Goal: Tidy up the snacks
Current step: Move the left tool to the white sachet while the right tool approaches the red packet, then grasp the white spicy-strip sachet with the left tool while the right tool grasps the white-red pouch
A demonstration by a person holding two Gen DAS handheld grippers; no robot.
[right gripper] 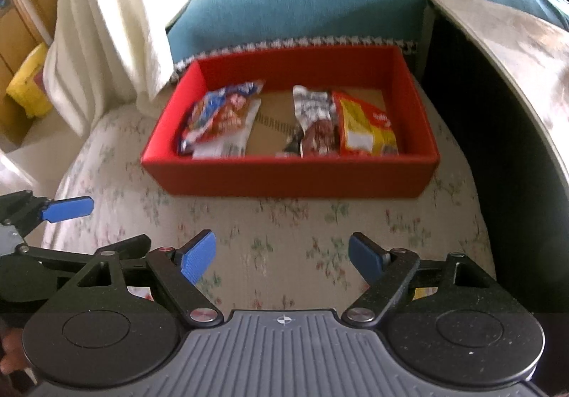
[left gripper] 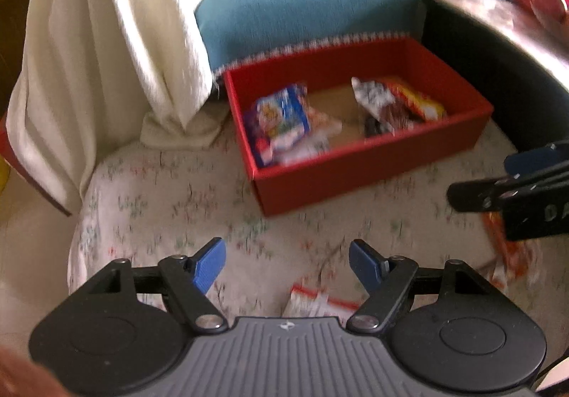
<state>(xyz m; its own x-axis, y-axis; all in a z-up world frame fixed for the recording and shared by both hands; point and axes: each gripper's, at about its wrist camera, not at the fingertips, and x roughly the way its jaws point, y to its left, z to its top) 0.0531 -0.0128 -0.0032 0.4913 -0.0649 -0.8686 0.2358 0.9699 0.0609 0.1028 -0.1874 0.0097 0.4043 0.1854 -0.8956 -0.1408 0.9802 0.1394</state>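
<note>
A red box (right gripper: pixel 291 176) (left gripper: pixel 355 180) stands on a floral cloth. In it lie a blue-and-white snack bag (right gripper: pixel 220 116) (left gripper: pixel 281 119) at the left, a brown-and-white packet (right gripper: pixel 316 119) (left gripper: pixel 377 105) and a yellow-and-red packet (right gripper: pixel 366 126) (left gripper: pixel 416 98) at the right. My left gripper (left gripper: pixel 287 265) is open and empty, above a red-and-white packet (left gripper: pixel 313 301) on the cloth. My right gripper (right gripper: pixel 282 256) is open and empty, short of the box. An orange packet (left gripper: pixel 508 254) lies under the right gripper in the left wrist view.
A teal cushion (right gripper: pixel 302 2) lies behind the box. A white cloth (right gripper: pixel 106 23) hangs at the left. A dark side table with a pale top (right gripper: pixel 505 52) stands at the right. A yellow object (right gripper: pixel 28 84) sits at the far left.
</note>
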